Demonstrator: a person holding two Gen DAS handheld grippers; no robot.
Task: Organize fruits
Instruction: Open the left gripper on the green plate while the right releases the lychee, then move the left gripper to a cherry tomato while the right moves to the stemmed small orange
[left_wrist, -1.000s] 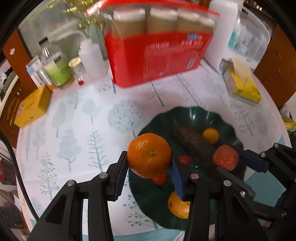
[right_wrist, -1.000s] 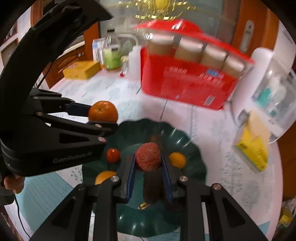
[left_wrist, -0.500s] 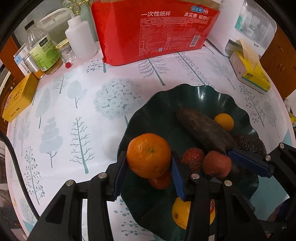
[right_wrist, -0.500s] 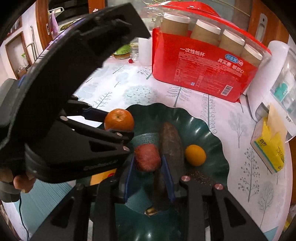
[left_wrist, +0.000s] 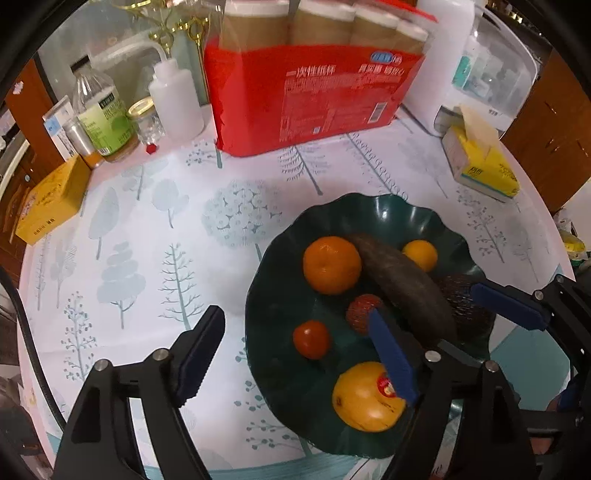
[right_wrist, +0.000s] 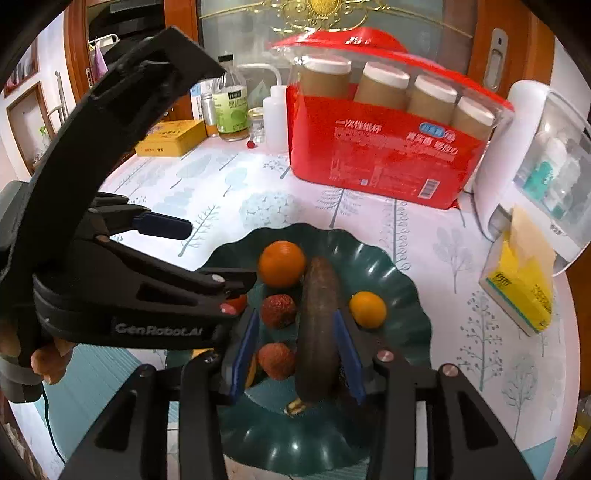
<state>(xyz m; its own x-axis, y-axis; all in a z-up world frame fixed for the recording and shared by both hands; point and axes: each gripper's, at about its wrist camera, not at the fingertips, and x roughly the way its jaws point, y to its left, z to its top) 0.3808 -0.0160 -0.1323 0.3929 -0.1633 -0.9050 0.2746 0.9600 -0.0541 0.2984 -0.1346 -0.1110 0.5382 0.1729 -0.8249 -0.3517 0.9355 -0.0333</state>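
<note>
1. The left gripper (left_wrist: 295, 343) hangs low over the near-left edge of the dark green scalloped plate (left_wrist: 424, 212). Its jaws are opening and already stand wide, with nothing pressed between the pads; the small red tomato (left_wrist: 311, 339) lies in the gap, untouched.
2. The right gripper (right_wrist: 295, 350) is above the plate's near half. Its jaws are opening, moderately apart, and gripping nothing. Between the blue pads lie a rough pink-red lychee (right_wrist: 276, 360) and the near end of a long dark-brown fruit (right_wrist: 319, 332); whether the right pad touches that fruit I cannot tell.
3. Nearest in the left wrist view, a yellow-orange fruit (left_wrist: 365, 400) with a red sticker lies on the plate's near rim.
4. Farther in sits a second, darker red lychee (right_wrist: 279, 310), just left of the long fruit.
5. The bright orange mandarin (left_wrist: 331, 264) rests on the plate beside the long fruit's far end, free of both grippers.
6. A smaller orange fruit (left_wrist: 420, 254) lies on the other side of the long fruit, and a dark bumpy fruit (left_wrist: 458, 295) lies near the right rim.
7. Beyond the plate, on the tree-printed tablecloth (left_wrist: 147, 229), stands a red pack of paper cups (left_wrist: 310, 96).
</note>
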